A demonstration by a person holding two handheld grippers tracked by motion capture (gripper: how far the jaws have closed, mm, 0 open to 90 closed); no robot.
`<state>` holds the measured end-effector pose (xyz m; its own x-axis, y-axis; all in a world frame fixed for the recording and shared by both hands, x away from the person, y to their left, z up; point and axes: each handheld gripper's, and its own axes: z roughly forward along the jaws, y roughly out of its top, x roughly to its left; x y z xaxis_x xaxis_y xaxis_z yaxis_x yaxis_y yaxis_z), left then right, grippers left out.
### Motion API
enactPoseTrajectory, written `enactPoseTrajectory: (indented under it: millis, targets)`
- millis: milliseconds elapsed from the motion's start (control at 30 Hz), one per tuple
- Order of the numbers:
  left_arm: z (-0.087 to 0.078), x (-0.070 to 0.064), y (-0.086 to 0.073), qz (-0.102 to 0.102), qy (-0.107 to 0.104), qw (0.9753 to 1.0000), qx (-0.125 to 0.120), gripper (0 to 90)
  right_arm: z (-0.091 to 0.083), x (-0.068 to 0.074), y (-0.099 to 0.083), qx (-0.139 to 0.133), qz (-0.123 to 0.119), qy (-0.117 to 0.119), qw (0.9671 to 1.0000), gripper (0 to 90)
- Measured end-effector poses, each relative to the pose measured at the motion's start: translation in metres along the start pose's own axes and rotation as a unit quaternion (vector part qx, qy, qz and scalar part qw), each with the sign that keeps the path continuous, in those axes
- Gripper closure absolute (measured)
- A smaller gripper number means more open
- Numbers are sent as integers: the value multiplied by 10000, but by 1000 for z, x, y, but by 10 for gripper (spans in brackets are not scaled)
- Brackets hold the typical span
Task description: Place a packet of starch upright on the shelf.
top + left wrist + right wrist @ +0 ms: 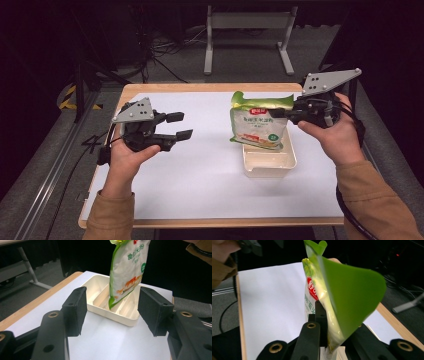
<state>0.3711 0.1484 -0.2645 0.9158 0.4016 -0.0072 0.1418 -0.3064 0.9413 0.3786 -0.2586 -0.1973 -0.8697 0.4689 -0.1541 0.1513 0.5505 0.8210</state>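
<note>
We are working in a dim room: dark floor, loose cables, and a grey frame point(247, 35) standing beyond the far edge of the table point(150, 89). The table is a wooden top, and a white sheet point(200, 170) is covering nearly all of it, leaving wood showing along the edges.

On the sheet's right half a cream tray point(270, 162) is sitting with its long side running away from us; in the left gripper view we are seeing slim dividers point(102, 297) splitting it into narrow lanes.

The bag point(259, 122) is hanging upright above the tray's far end. Its long axis is running top to bottom, the green sealed top pointing up and the bottom edge pointing down into the tray. In the left gripper view its lower corner is dipping between the dividers; whether it is touching the tray floor we cannot tell. Its printed white face is turning toward us in the high view.

We are pinching the bag near its upper right edge with the right gripper point(290, 112), jaws closed tight on the film, as the right gripper view shows.

The left gripper point(179, 125) is hovering over the sheet's left side, well apart from the bag, jaws spread wide and holding nothing.
</note>
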Motion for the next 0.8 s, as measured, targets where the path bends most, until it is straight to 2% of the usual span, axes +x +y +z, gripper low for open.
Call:
enactPoseTrajectory:
  millis: [200,433,800]
  targets:
    - [3,2,-2,-89,13,9999,69,413,-3,-8,-8,-10,120,-141,9998,845]
    - [3,4,-3,-170,21,9998,57,410,-4,-15,-16,-67,225,-71,9997,845]
    - [5,5,-4,-213,2,9997,97,404,3,-24,-34,-7,338,-20,9994,845]
